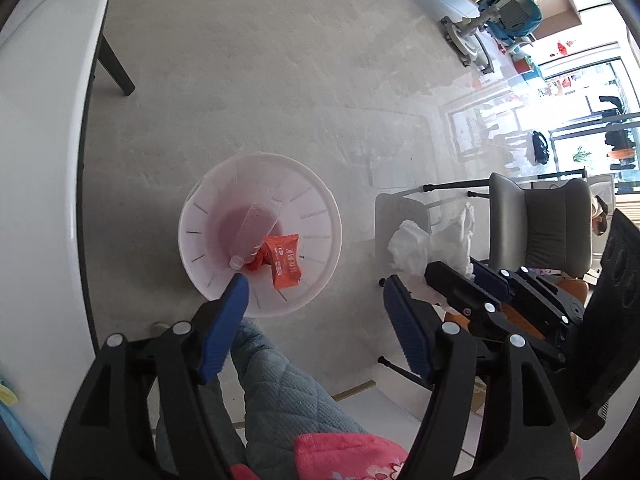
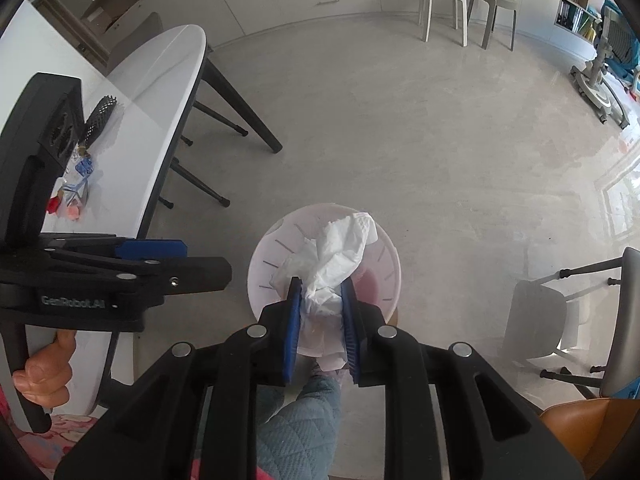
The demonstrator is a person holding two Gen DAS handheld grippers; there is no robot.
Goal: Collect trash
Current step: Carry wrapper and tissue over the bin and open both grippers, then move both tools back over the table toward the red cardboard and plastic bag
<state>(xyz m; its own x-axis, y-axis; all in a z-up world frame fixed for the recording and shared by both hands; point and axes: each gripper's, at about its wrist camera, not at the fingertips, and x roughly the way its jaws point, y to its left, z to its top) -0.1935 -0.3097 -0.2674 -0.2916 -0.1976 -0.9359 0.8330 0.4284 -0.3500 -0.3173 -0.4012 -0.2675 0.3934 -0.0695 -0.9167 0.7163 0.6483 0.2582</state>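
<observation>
A white round bin [image 1: 320,216] stands on the grey floor below me. Inside it lie a clear plastic bottle [image 1: 256,226] and an orange snack wrapper [image 1: 286,260]. My left gripper [image 1: 316,292] hangs over the bin's near rim, open, with nothing between its blue pads. My right gripper [image 2: 320,292] is shut on a crumpled white tissue [image 2: 340,252], held above the bin [image 2: 394,268]. The same tissue [image 1: 420,248] shows beside the bin in the left wrist view. In the right wrist view the left gripper [image 2: 204,260] sits to the left, next to the table edge.
A white table [image 2: 160,80] on dark legs stands at the left with small wrappers [image 2: 72,196] and a black brush [image 2: 100,120] on it. A grey chair [image 2: 540,320] is at the right, two stools [image 2: 464,4] far back. A person's quilted blue leg [image 2: 296,424] is below the grippers.
</observation>
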